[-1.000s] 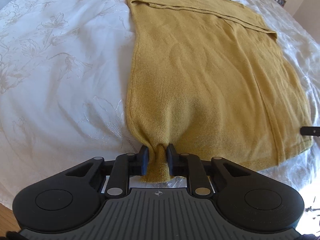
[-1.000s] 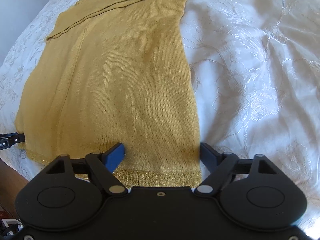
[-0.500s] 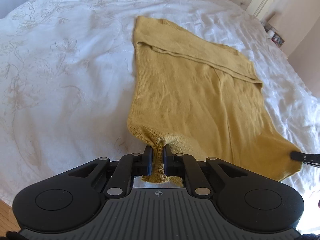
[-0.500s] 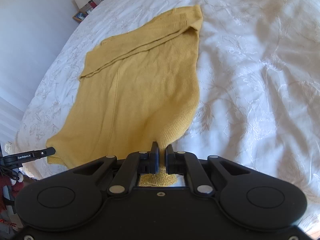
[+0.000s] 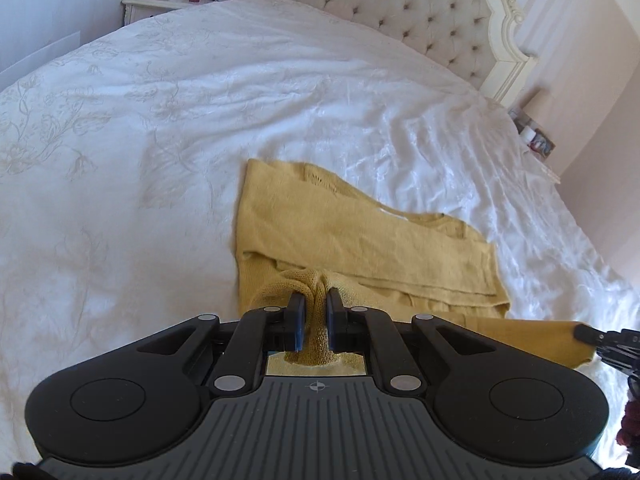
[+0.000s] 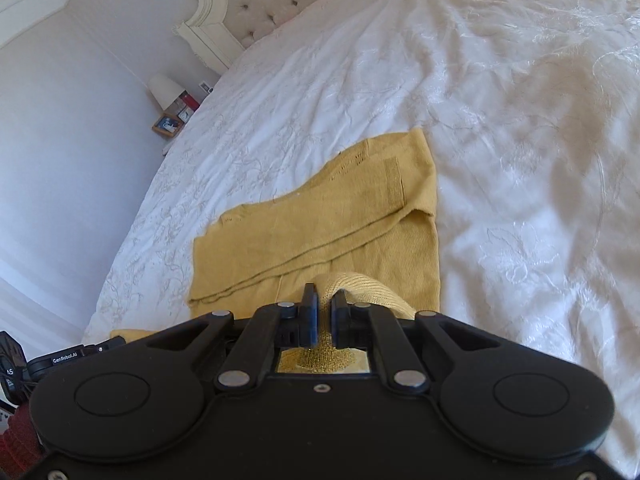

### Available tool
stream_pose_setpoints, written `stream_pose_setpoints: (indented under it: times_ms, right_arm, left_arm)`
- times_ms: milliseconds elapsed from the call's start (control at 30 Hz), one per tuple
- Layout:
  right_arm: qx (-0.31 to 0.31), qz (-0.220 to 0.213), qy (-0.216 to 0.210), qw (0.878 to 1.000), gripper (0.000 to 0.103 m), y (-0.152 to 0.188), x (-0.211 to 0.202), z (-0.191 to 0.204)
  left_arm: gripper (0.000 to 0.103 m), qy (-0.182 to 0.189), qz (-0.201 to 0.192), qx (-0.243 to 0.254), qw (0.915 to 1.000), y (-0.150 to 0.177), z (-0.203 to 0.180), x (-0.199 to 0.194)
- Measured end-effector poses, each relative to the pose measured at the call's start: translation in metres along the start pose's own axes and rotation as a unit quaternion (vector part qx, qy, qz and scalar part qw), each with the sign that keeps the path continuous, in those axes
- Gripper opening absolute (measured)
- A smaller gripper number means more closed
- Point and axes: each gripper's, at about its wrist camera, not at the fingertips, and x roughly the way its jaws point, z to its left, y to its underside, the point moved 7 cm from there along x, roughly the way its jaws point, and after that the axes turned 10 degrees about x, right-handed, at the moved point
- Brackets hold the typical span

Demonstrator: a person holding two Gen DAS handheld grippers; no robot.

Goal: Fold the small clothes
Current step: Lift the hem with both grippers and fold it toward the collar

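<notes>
You have the left gripper point(image 5: 314, 312) and right gripper point(image 6: 324, 312) each pinching a hem corner of the mustard knit sweater point(image 5: 360, 240) on the white bedspread point(image 5: 160, 140), lifted so the hem can fold toward the collar.

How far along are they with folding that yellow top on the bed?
Partway. The sleeves of the yellow knit top already lie folded across its upper part. In hand: the left gripper and the right gripper each pinch a hem corner, lifted off the white bedspread. Left: laying the hem over toward the collar end and smoothing.
</notes>
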Motion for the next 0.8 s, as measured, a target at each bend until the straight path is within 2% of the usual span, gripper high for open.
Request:
stream_pose_setpoints:
  times_ms: [167,367,667,767,800]
  right_arm:
    - [0.023,-0.021,0.017,0.999,0.012,-0.041,0.038,0.006]
    - [0.049,-0.021,0.049,0.997,0.012,-0.072,0.089,0.003]
    - [0.066,0.007,0.104,0.992,0.013,-0.091,0.150,-0.015]
    - [0.065,0.014,0.112,0.991,0.021,-0.097,0.162,-0.018]
    - [0.060,0.016,0.115,0.991,0.021,-0.099,0.166,-0.019]
  left_arm:
    - [0.010,0.007,-0.012,0.004,0.9999,-0.042,0.012,0.035]
    - [0.010,0.012,0.000,0.009,0.9999,-0.075,0.027,0.080]
    - [0.011,-0.002,0.049,0.004,0.9988,-0.087,0.048,0.148]
    - [0.015,-0.021,0.059,0.000,0.9980,-0.089,0.055,0.164]
    - [0.022,-0.030,0.059,0.000,0.9978,-0.089,0.057,0.166]
